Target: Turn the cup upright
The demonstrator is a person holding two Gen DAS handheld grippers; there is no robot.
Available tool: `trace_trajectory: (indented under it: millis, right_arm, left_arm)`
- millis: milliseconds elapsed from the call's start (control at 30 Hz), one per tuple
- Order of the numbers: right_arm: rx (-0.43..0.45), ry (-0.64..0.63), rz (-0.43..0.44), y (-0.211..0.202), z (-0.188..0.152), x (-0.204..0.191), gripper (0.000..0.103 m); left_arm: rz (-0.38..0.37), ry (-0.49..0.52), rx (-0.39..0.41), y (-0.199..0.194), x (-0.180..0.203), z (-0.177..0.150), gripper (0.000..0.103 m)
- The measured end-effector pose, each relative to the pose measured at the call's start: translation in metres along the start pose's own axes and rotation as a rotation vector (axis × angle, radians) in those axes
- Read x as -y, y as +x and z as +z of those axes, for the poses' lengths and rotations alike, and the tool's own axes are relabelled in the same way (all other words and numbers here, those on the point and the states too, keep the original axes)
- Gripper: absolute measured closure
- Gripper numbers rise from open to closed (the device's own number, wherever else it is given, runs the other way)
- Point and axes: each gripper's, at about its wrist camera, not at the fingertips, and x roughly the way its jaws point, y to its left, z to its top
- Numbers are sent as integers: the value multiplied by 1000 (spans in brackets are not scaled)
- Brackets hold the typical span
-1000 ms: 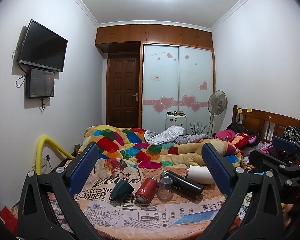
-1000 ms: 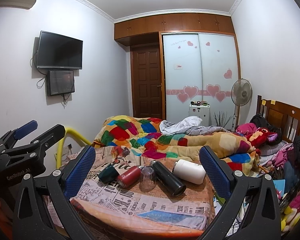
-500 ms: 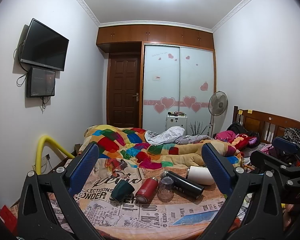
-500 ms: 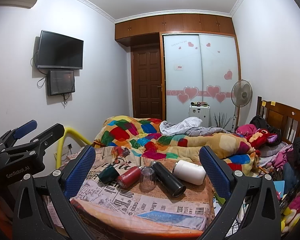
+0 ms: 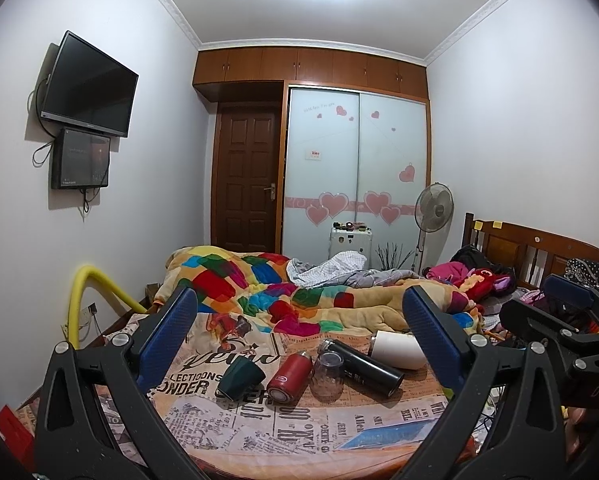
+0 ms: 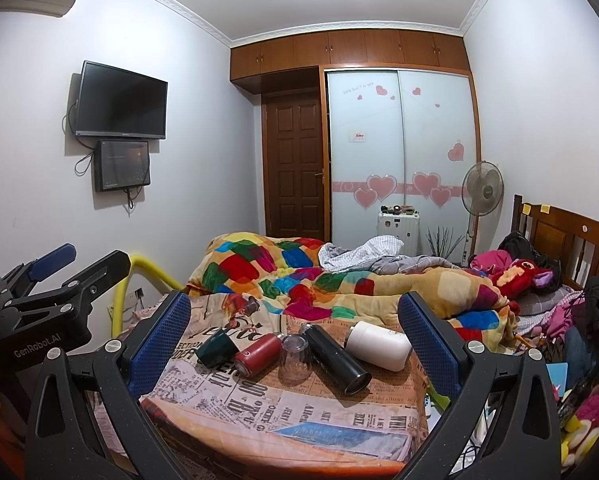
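Note:
A row of vessels lies on a newspaper-print cloth [image 5: 283,424] on the bed. A dark green cup [image 5: 239,376] [image 6: 217,348], a red flask [image 5: 289,372] [image 6: 258,354], a black flask [image 5: 361,364] [image 6: 335,358] and a white flask [image 5: 397,354] [image 6: 377,345] lie on their sides. A clear glass [image 5: 327,374] [image 6: 295,358] stands mouth down. My left gripper [image 5: 299,344] and right gripper [image 6: 293,342] are both open and empty, held back from the row.
A colourful patchwork quilt [image 5: 259,288] is heaped behind the cloth. A yellow rail [image 5: 83,300] stands at the left bed edge. Clothes and toys [image 6: 531,276] pile up by the wooden headboard [image 6: 567,236] on the right. Each gripper shows at the other view's edge.
Both views have shifted very slightly; the objects and the open jaws are unchanged.

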Motion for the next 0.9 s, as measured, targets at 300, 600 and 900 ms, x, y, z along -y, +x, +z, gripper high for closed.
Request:
trace_trajectory:
  millis: [300,600,900]
  right_arm:
    - [-16,0,-5,5,9,-1,0]
    - [-80,13,-21,36,-5,12,0]
    - [-179,30,-54,75,-27,23,0]
  left_arm:
    - [2,-11,-17,7,-6,-5,0]
    - [47,-23,-153,67,-40,-28,0]
    - [35,-33,-552,199,-106,-112,0]
